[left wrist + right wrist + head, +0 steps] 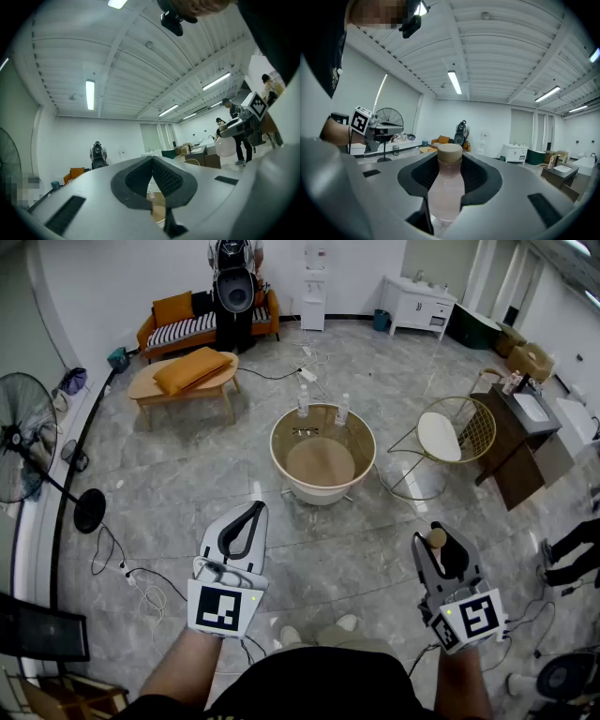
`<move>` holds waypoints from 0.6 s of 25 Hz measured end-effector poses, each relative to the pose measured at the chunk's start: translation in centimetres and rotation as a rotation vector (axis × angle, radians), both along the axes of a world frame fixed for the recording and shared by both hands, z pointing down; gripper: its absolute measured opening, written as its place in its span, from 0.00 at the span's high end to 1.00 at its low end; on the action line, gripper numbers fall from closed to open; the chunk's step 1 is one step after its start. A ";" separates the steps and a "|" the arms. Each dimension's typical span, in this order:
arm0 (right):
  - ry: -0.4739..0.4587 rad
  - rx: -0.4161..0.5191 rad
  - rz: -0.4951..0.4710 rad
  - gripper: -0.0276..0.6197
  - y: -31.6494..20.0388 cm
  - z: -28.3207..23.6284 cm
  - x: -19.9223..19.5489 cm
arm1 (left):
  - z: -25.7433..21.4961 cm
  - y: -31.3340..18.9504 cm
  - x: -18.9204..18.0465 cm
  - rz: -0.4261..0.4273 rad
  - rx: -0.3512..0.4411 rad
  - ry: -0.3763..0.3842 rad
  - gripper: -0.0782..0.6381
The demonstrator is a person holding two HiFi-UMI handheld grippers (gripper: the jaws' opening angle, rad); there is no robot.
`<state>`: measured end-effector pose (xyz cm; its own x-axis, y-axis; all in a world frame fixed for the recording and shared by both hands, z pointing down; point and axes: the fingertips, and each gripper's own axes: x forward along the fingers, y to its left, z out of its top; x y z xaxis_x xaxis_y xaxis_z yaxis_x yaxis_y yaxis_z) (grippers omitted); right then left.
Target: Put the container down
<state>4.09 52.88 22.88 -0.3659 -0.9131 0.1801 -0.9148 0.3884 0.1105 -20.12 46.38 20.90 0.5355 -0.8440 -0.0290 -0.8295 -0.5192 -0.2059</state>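
The container is a pale pink bottle with a tan cap. My right gripper is shut on it, and the dark pads press its body from both sides. The bottle stands upright between the jaws, held in the air above the floor at the lower right of the head view. My left gripper is held up at the lower left. Its tips meet and nothing is between them. In the left gripper view the bottle shows far off to the right.
A round cream tub stands ahead on the marble floor, with two bottles on its far rim. A gold wire chair is to its right, a dark cabinet beyond. A fan and cables are at the left.
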 end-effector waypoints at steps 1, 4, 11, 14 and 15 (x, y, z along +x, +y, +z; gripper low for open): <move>0.000 -0.005 0.000 0.73 0.1 0.1 0.0 | 0.1 0.1 -0.2 -0.004 -0.008 0.002 0.87; -0.009 -0.012 -0.001 0.73 0.0 0.2 0.0 | 0.4 0.1 -0.5 -0.010 -0.019 -0.002 0.87; -0.021 -0.006 -0.025 0.73 -3.1 0.6 0.6 | 0.7 -2.1 0.9 -0.019 -0.011 -0.002 0.87; -0.021 -0.005 -0.043 0.73 -4.9 0.5 1.3 | 0.6 -3.9 1.5 -0.037 -0.018 0.013 0.87; -0.020 -0.003 -0.048 0.73 -5.5 0.5 1.7 | 0.5 -4.5 1.9 -0.039 -0.016 0.018 0.87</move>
